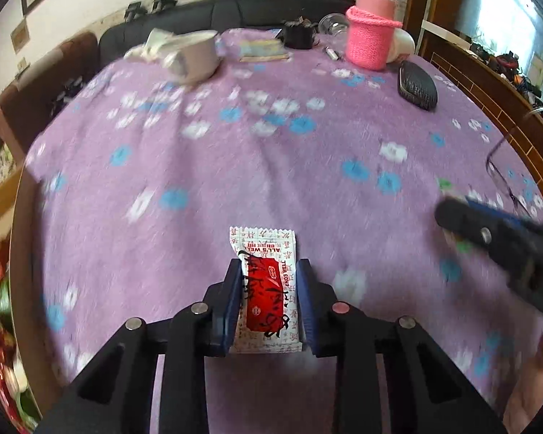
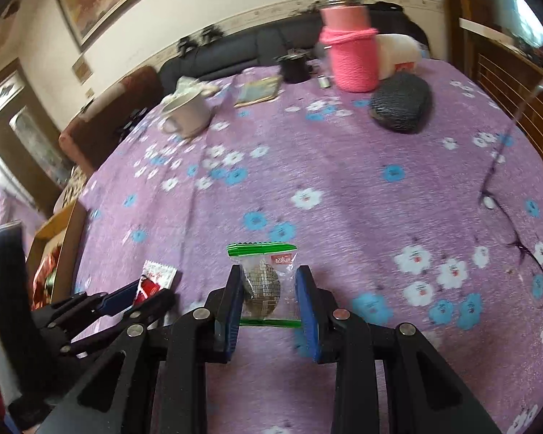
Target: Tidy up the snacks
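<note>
Left gripper [image 1: 269,271], seen in the left wrist view at the lower centre of the frame, is closed onto a red-and-white snack packet [image 1: 266,291]; the packet is pinched on both long edges by the blue pads [image 1: 307,303] and is held above the purple flowered tablecloth [image 1: 235,166]. At the right edge the right gripper [image 1: 452,217] is seen blurred, with green wrapping just beside its tip. In the upper part of the frame a white mug [image 1: 195,56], a pink knit-covered flask [image 1: 371,32] and a dark woven case [image 1: 416,85] are set on the cloth. A pair of glasses [image 1: 503,166] lies at the right.

Right gripper [image 2: 269,278], in the right wrist view, is shown at the lower centre, closed on a green-edged clear packet [image 2: 266,284] with a dark round snack inside, gripped at both sides. At the lower left the left gripper [image 2: 141,294] is seen with the red-and-white packet [image 2: 157,276] between its fingers. The mug [image 2: 186,114], the flask [image 2: 351,47] and the woven case [image 2: 402,103] are ranged along the top, and the glasses [image 2: 517,238] lie at the right edge.
</note>
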`<action>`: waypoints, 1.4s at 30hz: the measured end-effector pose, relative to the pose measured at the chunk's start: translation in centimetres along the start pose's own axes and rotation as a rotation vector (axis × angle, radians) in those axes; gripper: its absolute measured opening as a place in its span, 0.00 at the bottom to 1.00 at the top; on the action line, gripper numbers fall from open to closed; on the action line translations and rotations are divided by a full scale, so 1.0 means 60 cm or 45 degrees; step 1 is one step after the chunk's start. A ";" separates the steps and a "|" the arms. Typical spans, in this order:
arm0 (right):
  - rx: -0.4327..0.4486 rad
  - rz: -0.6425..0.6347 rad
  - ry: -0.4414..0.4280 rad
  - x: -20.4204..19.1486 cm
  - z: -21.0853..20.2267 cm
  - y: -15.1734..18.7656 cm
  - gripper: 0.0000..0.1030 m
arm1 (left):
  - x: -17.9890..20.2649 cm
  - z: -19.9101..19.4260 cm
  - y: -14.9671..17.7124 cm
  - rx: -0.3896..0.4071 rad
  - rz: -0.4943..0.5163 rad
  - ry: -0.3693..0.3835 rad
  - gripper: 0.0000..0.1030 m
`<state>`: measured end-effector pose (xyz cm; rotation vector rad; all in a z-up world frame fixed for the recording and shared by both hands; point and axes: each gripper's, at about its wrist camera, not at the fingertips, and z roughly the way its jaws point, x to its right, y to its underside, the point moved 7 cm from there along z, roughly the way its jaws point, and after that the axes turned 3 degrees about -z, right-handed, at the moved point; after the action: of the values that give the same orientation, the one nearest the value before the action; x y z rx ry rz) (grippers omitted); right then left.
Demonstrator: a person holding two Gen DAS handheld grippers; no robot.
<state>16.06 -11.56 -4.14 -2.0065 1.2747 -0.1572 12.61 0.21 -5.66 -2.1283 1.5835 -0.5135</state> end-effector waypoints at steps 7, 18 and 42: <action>-0.009 -0.084 -0.009 -0.028 0.011 0.010 0.30 | -0.014 -0.013 0.007 0.063 -0.056 0.118 0.27; -0.019 -0.060 -0.024 -0.024 0.014 0.011 0.30 | -0.009 -0.030 0.003 0.125 -0.040 0.146 0.27; -0.029 -0.056 -0.011 -0.020 0.017 0.012 0.30 | -0.008 -0.033 0.002 0.139 -0.037 0.137 0.27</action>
<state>15.41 -10.21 -4.99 -2.0528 1.2327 -0.1552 11.35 0.41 -4.09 -2.0756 1.5464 -0.7186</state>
